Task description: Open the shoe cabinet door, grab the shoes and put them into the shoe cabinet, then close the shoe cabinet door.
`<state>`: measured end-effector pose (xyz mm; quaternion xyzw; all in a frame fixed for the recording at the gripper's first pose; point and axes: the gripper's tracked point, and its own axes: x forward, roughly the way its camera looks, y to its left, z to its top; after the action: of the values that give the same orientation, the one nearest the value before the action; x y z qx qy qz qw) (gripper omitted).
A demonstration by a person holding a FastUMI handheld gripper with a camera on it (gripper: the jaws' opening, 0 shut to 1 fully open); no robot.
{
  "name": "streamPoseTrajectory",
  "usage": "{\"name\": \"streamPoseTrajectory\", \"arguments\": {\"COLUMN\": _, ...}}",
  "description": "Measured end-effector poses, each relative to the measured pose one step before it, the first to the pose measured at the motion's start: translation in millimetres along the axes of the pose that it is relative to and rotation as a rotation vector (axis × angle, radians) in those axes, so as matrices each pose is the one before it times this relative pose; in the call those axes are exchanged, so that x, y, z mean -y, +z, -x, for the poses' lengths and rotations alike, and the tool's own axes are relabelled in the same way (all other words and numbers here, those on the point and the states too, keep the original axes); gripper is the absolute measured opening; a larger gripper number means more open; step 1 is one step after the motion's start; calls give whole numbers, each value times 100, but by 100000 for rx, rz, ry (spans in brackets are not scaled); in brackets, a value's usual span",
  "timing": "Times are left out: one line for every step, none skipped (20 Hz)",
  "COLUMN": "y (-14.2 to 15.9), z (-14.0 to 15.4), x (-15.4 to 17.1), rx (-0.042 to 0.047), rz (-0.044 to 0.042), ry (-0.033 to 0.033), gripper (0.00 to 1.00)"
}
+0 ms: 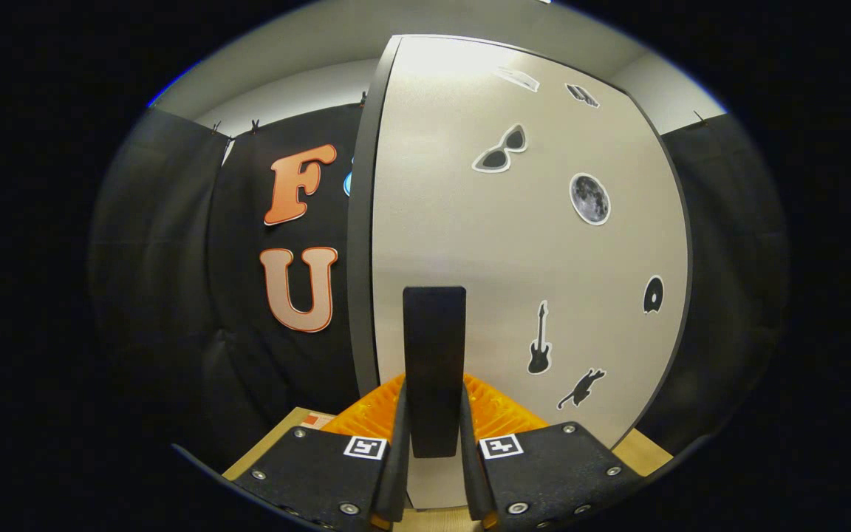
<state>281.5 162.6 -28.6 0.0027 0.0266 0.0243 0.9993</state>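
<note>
pale cabinet door (484, 244) carries stickers. gripper (433, 414) is clamped on its dark upright handle (434, 347), above the wooden counter (270, 443).

Recording booth, black cloth walls (167, 244), stickered cabinet door (514, 244), wood tabletop (647, 452)

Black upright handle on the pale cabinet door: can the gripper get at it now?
Likely yes: the gripper already has the black upright handle between its fingers, apparently pressing both sides, with nothing between them on the pale cabinet door.

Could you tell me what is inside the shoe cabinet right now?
That cannot be seen: the cabinet door covers the interior. The gripper is shut on the door's dark handle, with stickers on the door's front.
</note>
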Motion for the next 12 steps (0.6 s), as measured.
{"name": "streamPoseTrajectory", "arguments": {"y": -17, "z": 313, "x": 47, "rx": -752, "rz": -79, "ry": 536, "gripper": 30}}
{"name": "streamPoseTrajectory", "arguments": {"y": -47, "z": 317, "x": 147, "rx": -304, "rz": -65, "ry": 526, "gripper": 29}}
{"name": "streamPoseTrajectory", "arguments": {"y": 7, "z": 332, "x": 35, "rx": -526, "rz": -163, "ry": 725, "gripper": 28}}
{"name": "streamPoseTrajectory", "arguments": {"y": 93, "z": 349, "x": 54, "rx": 219, "rz": -800, "ry": 767, "gripper": 28}}
{"name": "streamPoseTrajectory", "arguments": {"y": -33, "z": 247, "x": 27, "rx": -714, "rz": -553, "ry": 493, "gripper": 27}}
{"name": "streamPoseTrajectory", "arguments": {"y": 213, "z": 313, "x": 122, "rx": 398, "rz": 122, "ry": 185, "gripper": 28}}
{"name": "streamPoseTrajectory", "arguments": {"y": -7, "z": 339, "x": 61, "rx": -494, "rz": 949, "ry": -28, "gripper": 27}}
{"name": "streamPoseTrajectory", "arguments": {"y": 51, "z": 245, "x": 158, "rx": 177, "rz": 191, "ry": 146, "gripper": 28}}
{"name": "streamPoseTrajectory", "arguments": {"y": 71, "z": 475, "x": 52, "rx": -432, "rz": -389, "ry": 340, "gripper": 24}}
{"name": "streamPoseTrajectory", "arguments": {"y": 20, "z": 182, "x": 16, "rx": -234, "rz": -600, "ry": 635, "gripper": 24}}
{"name": "streamPoseTrajectory", "arguments": {"y": 12, "z": 186, "x": 12, "rx": -401, "rz": -28, "ry": 432, "gripper": 24}}
{"name": "streamPoseTrajectory", "arguments": {"y": -86, "z": 133, "x": 207, "rx": -91, "rz": 258, "ry": -9, "gripper": 24}}
